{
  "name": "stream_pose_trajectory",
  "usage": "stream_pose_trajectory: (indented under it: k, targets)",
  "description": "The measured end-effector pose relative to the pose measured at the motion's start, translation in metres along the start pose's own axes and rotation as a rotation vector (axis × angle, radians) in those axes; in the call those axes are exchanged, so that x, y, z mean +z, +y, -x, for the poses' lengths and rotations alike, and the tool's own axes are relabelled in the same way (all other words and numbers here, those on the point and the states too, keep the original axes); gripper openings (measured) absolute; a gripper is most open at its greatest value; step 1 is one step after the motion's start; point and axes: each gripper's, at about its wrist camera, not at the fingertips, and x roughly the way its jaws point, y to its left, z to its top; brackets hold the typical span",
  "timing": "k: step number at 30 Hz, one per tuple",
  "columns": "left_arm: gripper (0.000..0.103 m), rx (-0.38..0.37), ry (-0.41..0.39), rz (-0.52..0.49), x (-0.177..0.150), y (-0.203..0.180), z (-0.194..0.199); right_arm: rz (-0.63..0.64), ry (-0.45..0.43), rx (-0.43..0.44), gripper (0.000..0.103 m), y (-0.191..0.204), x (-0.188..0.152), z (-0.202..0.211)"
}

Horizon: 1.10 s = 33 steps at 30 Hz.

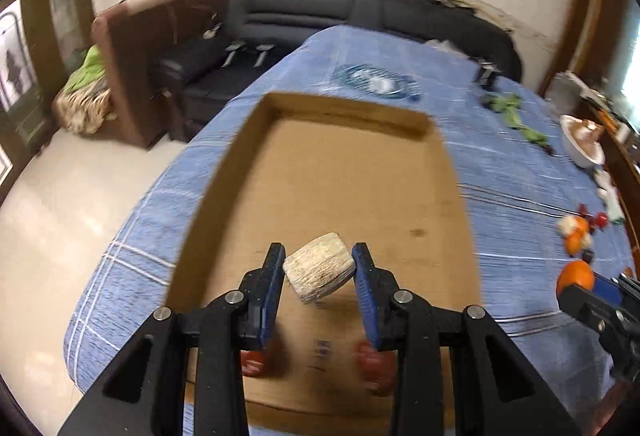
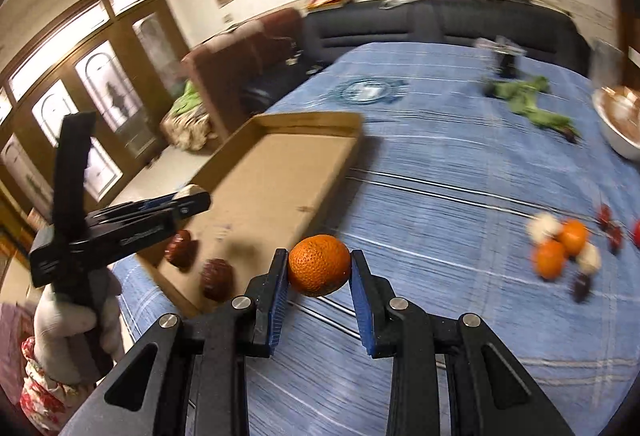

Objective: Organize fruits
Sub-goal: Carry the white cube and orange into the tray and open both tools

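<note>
A: Pinching what, the left gripper [image 1: 320, 264]?

B: A pale, rough, blocky fruit [image 1: 319, 272], pressed between both blue pads above the cardboard tray [image 1: 456, 180]. 2 dark red fruits [image 2: 218, 278] lie in the tray's near end.

A: And the right gripper [image 2: 319, 268]?

B: Narrowly spread, clamped on an orange [image 2: 319, 264] over the blue striped cloth [image 2: 440, 196]. More oranges [image 2: 562, 248] and pale fruits sit in a loose cluster farther right on the cloth.
</note>
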Motion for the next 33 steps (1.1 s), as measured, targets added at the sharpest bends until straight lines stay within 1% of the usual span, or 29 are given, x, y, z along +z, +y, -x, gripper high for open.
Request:
stream_pose_trajectory:
  k: [3, 5, 10, 13, 20, 22, 24, 28, 30, 31, 33]
  targets:
    - [0.033, 0.039, 0.025, 0.007, 0.002, 0.016, -0.015, 0.030, 0.025, 0.015, 0.033, 0.021, 0.007, -0.029]
    - [0.033, 0.059, 0.038, 0.005, 0.002, 0.022, -0.024, 0.049, 0.047, 0.008, 0.034, 0.032, 0.011, -0.050]
    - [0.034, 0.060, 0.064, 0.007, 0.004, 0.026, -0.038, 0.083, 0.106, -0.011, 0.034, 0.052, 0.014, -0.091]
    - [0.034, 0.051, 0.073, 0.009, 0.005, 0.026, -0.045, 0.100, 0.131, -0.015, 0.034, 0.053, 0.015, -0.105]
    - [0.034, 0.023, 0.069, 0.028, 0.005, 0.028, -0.046, 0.121, 0.133, 0.002, 0.036, 0.055, 0.014, -0.108]
    - [0.037, 0.027, 0.061, 0.028, 0.005, 0.029, -0.042, 0.123, 0.126, 0.001, 0.036, 0.057, 0.013, -0.105]
    - [0.045, 0.033, 0.033, 0.031, 0.005, 0.029, -0.032, 0.116, 0.120, 0.006, 0.036, 0.057, 0.013, -0.102]
    - [0.052, 0.061, -0.026, 0.033, 0.004, 0.027, -0.008, 0.101, 0.090, 0.016, 0.036, 0.056, 0.012, -0.085]
    - [0.060, 0.084, -0.059, 0.027, 0.003, 0.023, 0.007, 0.095, 0.076, 0.019, 0.036, 0.055, 0.011, -0.077]
    - [0.062, 0.100, -0.077, 0.020, 0.002, 0.020, 0.016, 0.090, 0.067, 0.018, 0.036, 0.053, 0.011, -0.071]
    - [0.071, 0.126, -0.104, 0.007, -0.001, 0.014, 0.029, 0.076, 0.047, 0.016, 0.036, 0.050, 0.009, -0.058]
